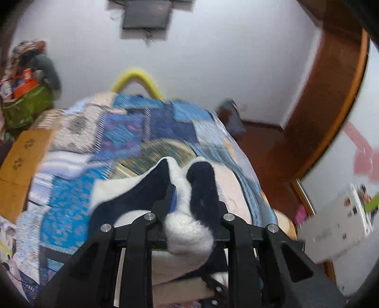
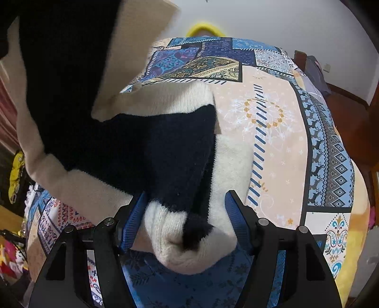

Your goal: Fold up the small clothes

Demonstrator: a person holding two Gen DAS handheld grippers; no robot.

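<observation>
Knitwear in navy and cream, the sweater, is lifted over the patchwork bedspread, one corner pinched in the left gripper, another bunched between the pads of the right gripper, which are pressed on its thick fold. For a clean fold, both corners should be carried level and laid edge to edge. Only the left view shows the wall television; only the right shows the hanging panel.

R gripper: jaws apart, I see a bunched knit fold between the blue pads.
Garment: navy/cream knit, one end lifted up-left, rest on bed.
Bedspread: patchwork, blue/peach.
Yellow hoop: behind bed, by wall.
</observation>
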